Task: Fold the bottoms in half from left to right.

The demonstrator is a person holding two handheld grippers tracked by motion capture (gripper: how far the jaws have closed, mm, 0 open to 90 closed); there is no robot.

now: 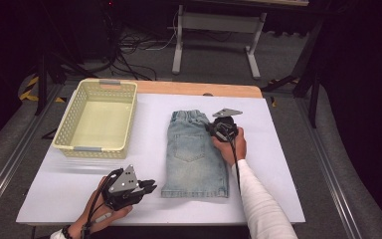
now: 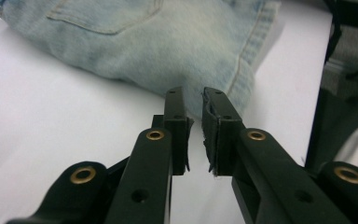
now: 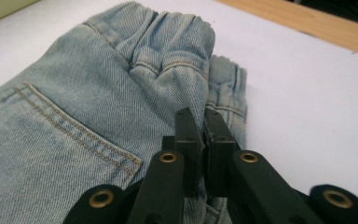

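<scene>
A pair of light blue denim shorts (image 1: 194, 149) lies folded lengthwise on the white table (image 1: 278, 164), waistband at the far end. My right gripper (image 1: 211, 128) is at the waistband's right side. In the right gripper view its jaws (image 3: 200, 114) are shut on a bunched fold of the shorts (image 3: 74, 116) at the elastic waist. My left gripper (image 1: 151, 186) lies near the front left, pointing at the hem's left corner. Seen from the left gripper (image 2: 193, 93), a thin slit separates the jaws with nothing between them, tips just short of the shorts (image 2: 168, 42).
A pale yellow perforated basket (image 1: 94, 149) stands at the table's left. A wooden strip (image 1: 204, 89) runs along the far edge. Beyond it are cables on the floor and a white stand (image 1: 179, 45).
</scene>
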